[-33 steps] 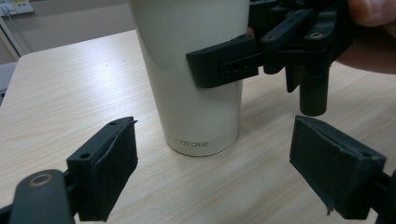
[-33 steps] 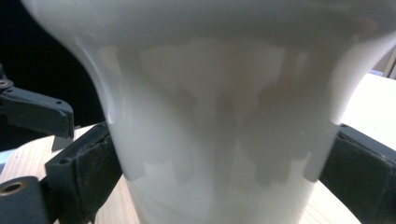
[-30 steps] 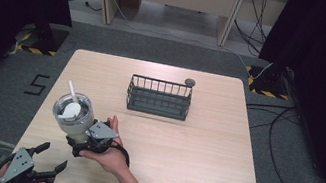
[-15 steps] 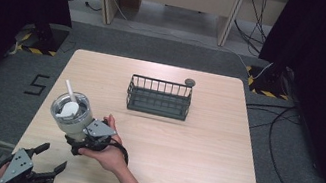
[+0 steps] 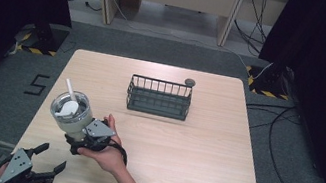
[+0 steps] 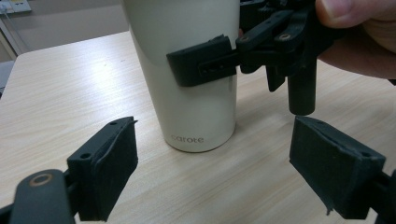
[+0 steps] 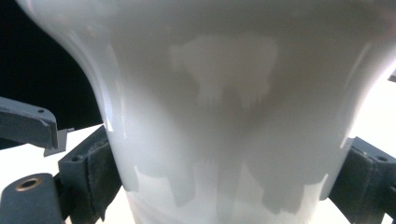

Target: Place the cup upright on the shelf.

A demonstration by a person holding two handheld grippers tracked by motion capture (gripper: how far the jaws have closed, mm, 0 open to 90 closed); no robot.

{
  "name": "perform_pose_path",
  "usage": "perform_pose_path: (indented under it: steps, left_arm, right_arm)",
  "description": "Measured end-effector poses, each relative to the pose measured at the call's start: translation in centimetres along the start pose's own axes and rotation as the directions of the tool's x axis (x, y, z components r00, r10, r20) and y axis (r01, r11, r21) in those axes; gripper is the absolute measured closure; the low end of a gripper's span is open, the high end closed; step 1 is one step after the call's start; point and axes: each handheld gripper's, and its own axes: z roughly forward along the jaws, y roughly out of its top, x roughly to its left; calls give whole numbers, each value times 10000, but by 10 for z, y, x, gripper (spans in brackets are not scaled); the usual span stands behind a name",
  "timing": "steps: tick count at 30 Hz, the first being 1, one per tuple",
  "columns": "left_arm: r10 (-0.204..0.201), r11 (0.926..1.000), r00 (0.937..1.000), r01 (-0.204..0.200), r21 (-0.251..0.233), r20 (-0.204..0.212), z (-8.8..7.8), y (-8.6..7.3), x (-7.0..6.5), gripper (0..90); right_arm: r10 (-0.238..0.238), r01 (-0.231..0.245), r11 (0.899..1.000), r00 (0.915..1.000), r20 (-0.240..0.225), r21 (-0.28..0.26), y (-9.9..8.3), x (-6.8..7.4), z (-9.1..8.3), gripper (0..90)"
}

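A cream tumbler (image 5: 70, 113) with a lid and a white straw stands near the table's front left corner. Its base with the word "carote" (image 6: 196, 93) rests on the wood. My right gripper (image 5: 75, 133), held by a hand, is shut on the tumbler's lower body; one of its pads (image 6: 201, 65) presses against the wall. In the right gripper view the tumbler (image 7: 224, 93) sits between both jaws of that gripper (image 7: 224, 186). My left gripper (image 5: 51, 158) is open just off the front left edge, its jaws (image 6: 215, 172) spread wide in front of the tumbler with nothing between them.
A dark wire basket (image 5: 161, 82) stands at the middle of the wooden table (image 5: 222, 147), with a small round dark object (image 5: 189, 82) behind its right corner. Cables lie on the floor to the right.
The tumbler and the right gripper have shifted very slightly to the left. The left gripper has hardly moved.
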Motion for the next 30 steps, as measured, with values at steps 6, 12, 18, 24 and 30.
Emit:
perform_pose_path:
  steps: [6,12,18,24,30]
  left_arm:
    - [5,10000,10000,-5,22,4,0,0,0,145]
    - [-16,10000,10000,16,-9,-33,0,0,0,144]
    - [-26,10000,10000,26,16,-45,0,0,0,144]
    - [-33,10000,10000,33,21,-59,0,0,0,144]
    - [-33,10000,10000,33,17,-72,0,0,0,144]
  right_arm:
    - [40,-37,9998,9999,153,-212,8,-5,-8,111]
    - [75,-49,9983,9989,455,-573,19,-14,-22,111]
    - [43,31,9963,9962,869,-859,32,-26,-38,111]
    - [182,-47,9953,9902,1388,-970,39,-41,-53,111]
    - [74,96,9958,9829,1842,-910,42,-55,-67,111]
